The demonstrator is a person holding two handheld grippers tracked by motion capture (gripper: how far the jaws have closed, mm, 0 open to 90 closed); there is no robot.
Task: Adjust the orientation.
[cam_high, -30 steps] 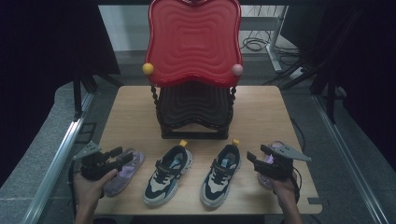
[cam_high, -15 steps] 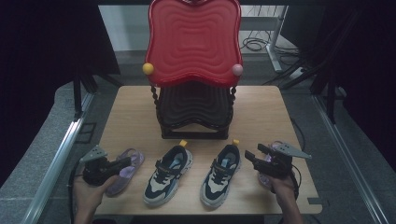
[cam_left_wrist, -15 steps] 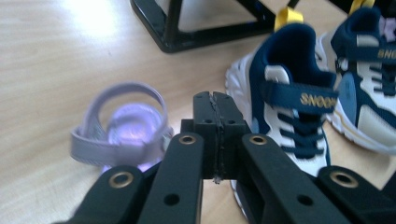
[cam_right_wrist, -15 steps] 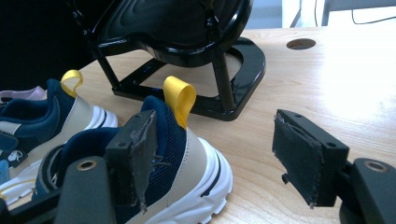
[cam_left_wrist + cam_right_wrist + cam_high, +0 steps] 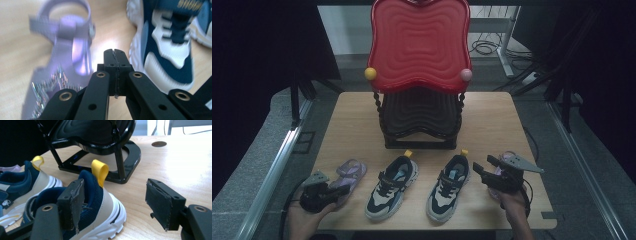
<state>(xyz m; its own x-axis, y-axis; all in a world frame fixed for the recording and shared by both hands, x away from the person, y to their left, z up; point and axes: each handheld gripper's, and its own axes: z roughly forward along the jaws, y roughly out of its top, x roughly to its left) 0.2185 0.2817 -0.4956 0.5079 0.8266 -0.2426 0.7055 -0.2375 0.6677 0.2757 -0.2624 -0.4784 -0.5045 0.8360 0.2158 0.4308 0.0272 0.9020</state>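
Lowered toward the near bench edge, left hand-held gripper has clamped empty beside the lilac sandal, so no grasp exists; right hand-held gripper stands open.

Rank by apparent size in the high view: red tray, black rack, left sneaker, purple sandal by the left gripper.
1. red tray, though it sits higher, nearer the camera
2. black rack
3. left sneaker
4. purple sandal, partly hidden by the left gripper

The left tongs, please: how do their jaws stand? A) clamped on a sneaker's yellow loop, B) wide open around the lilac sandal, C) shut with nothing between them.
C: in the left gripper view the left tongs have both jaws pressed together, nothing between, beside the lilac sandal.
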